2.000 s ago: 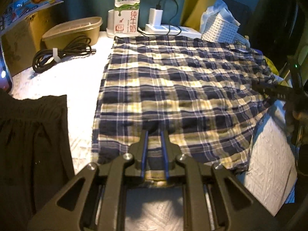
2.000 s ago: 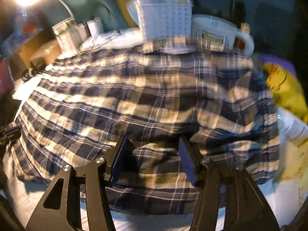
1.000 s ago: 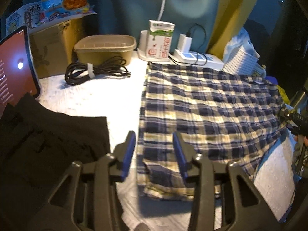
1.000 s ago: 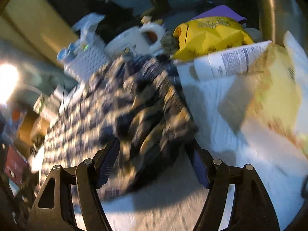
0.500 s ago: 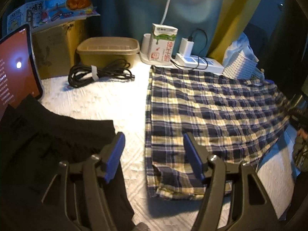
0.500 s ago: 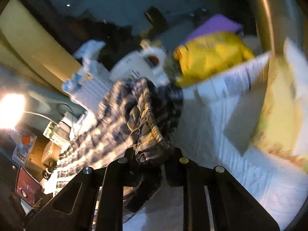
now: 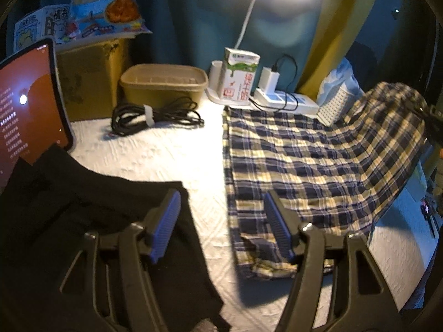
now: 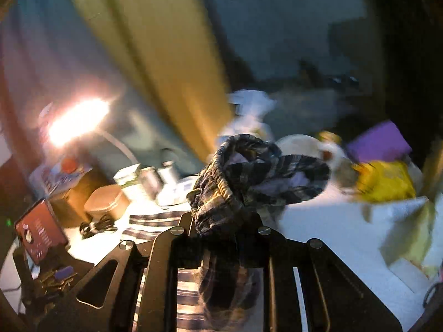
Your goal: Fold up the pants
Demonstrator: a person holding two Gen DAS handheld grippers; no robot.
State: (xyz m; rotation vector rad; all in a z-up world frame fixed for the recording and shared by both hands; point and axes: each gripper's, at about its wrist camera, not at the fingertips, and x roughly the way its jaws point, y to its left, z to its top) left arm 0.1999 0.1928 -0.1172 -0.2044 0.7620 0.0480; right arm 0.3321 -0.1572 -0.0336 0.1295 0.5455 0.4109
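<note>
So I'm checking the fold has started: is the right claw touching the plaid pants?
Touching. The right wrist view shows the right claw shut on a bunched edge of the plaid pants, with cloth pinched between its fingers.

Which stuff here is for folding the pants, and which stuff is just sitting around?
For the job:
- blue and yellow plaid cloth pants
- right claw, shut on their bunched, lifted edge
- left claw, open, holding nothing

Just lying about:
- black cloth garment
- coiled black cable
- green and white milk carton
- tan plastic tub
- white power strip
</note>
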